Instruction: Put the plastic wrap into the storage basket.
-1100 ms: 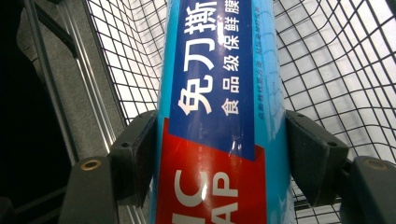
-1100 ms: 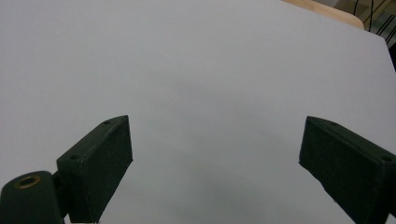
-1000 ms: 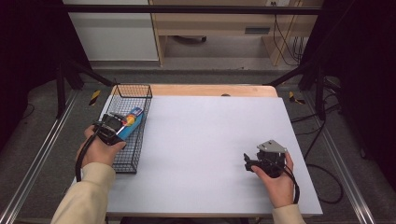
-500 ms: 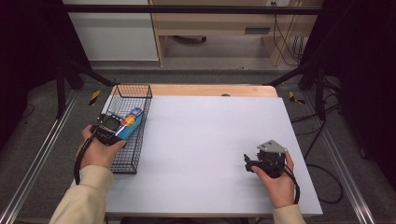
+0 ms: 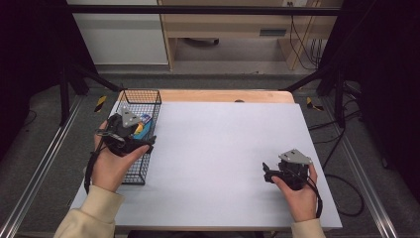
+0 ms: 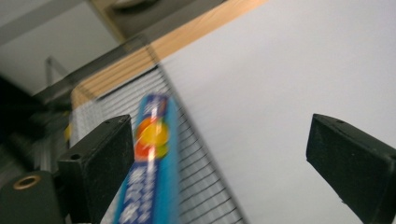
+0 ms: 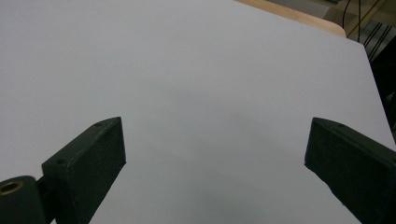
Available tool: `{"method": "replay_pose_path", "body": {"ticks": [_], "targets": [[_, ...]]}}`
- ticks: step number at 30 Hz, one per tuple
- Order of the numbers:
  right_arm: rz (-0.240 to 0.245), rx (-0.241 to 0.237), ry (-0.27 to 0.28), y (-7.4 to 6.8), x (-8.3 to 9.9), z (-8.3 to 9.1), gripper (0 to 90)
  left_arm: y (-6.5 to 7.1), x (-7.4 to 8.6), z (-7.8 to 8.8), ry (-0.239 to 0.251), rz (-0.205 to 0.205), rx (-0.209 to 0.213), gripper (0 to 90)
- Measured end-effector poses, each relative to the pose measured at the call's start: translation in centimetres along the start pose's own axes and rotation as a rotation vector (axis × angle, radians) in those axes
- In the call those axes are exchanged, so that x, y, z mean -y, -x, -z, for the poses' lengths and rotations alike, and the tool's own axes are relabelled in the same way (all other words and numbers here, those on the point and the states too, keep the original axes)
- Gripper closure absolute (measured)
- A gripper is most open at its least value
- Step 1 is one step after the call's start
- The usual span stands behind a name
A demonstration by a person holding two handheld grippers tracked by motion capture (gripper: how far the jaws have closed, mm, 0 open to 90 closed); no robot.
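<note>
Left gripper had just opened wide at frame left, jaws clear of the blue box, which lay in the wire basket. Looked placed. Right gripper open, empty, lower right over the desk.

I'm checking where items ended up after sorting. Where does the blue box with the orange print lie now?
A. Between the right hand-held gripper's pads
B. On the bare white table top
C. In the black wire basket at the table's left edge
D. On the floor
C: the blue box lies inside the wire basket, seen in the left gripper view past the open left hand-held gripper, whose jaws have just been opening and stand clear of it.
</note>
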State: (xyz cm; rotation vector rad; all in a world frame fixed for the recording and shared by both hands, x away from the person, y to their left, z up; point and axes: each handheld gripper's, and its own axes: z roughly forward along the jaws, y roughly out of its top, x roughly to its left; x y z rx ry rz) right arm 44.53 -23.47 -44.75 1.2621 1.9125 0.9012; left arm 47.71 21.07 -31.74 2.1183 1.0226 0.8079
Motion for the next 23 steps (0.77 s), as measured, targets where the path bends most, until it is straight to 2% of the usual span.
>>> {"method": "replay_pose_path", "body": {"ticks": [1,2,6,10,11,12,15,16,17,18,21,23], "targets": [[0.002,0.002,0.01,0.0,0.1,0.4,4.7,1.0,-0.3,-0.4,0.056,-0.013,0.053,6.5],[0.002,0.002,0.01,0.0,0.1,0.4,4.7,1.0,-0.3,-0.4,0.056,-0.013,0.053,6.1],[-0.019,-0.008,0.028,0.0,0.6,1.0,4.3,3.3,-0.5,-2.0,0.144,-0.044,0.156,5.7],[-0.015,-0.003,0.033,0.0,1.1,1.7,4.1,6.0,-0.1,-4.2,0.161,-0.09,0.261,5.3],[-0.021,-0.001,0.028,0.1,1.3,1.8,4.2,7.2,0.6,-5.2,0.183,-0.107,0.29,5.0],[-0.021,-0.001,0.028,0.1,1.3,1.8,4.2,7.2,0.6,-5.2,0.183,-0.107,0.29,5.0],[-0.03,0.013,0.02,0.4,1.9,2.0,4.7,8.4,2.0,-6.5,0.19,-0.144,0.337,4.9],[-0.037,0.015,0.02,0.6,2.1,2.0,4.9,8.7,2.7,-6.8,0.202,-0.142,0.358,4.9],[-0.046,0.021,0.023,1.0,2.6,1.8,5.3,9.0,4.0,-7.1,0.228,-0.144,0.379,4.9],[-0.046,0.021,0.023,1.0,2.6,1.8,5.3,9.0,4.0,-7.1,0.228,-0.144,0.379,4.9],[-0.092,0.031,0.068,1.9,3.5,1.5,5.3,9.2,6.7,-7.1,0.284,-0.113,0.381,5.3],[-0.104,0.031,0.078,2.1,3.6,1.3,5.3,9.1,7.1,-7.0,0.279,-0.113,0.383,5.3]]}}
